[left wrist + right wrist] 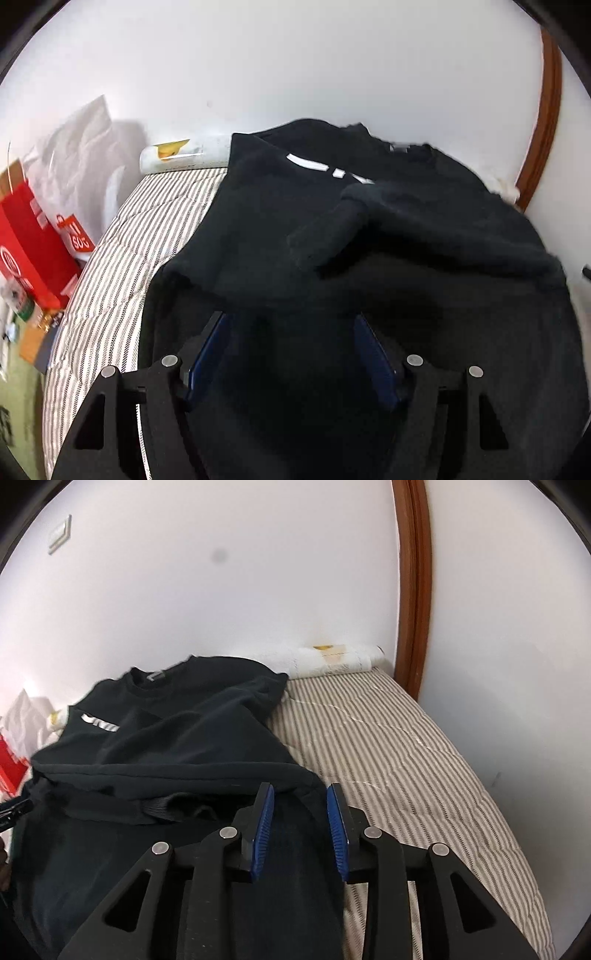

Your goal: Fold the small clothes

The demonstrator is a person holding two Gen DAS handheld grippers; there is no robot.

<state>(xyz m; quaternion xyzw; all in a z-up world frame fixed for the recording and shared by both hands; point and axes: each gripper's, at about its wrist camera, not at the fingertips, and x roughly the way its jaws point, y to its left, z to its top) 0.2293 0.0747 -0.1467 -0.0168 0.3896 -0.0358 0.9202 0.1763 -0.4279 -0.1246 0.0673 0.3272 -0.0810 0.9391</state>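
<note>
A black sweatshirt [369, 236] with white lettering lies on a striped mattress [122, 258], its sleeves folded across the chest. My left gripper [291, 321] is open, with its blue pads apart over the lower body of the sweatshirt. In the right wrist view the sweatshirt [166, 738] lies at the left, its neck toward the wall. My right gripper [301, 794] is open, its jaws apart over the sweatshirt's right edge, with no cloth held between them.
A rolled white cloth [336, 661] lies along the wall at the head of the mattress [406, 760]. A brown wooden door frame [415, 590] stands at the right. Red boxes [29, 251] and a white plastic bag [81, 162] sit left of the mattress.
</note>
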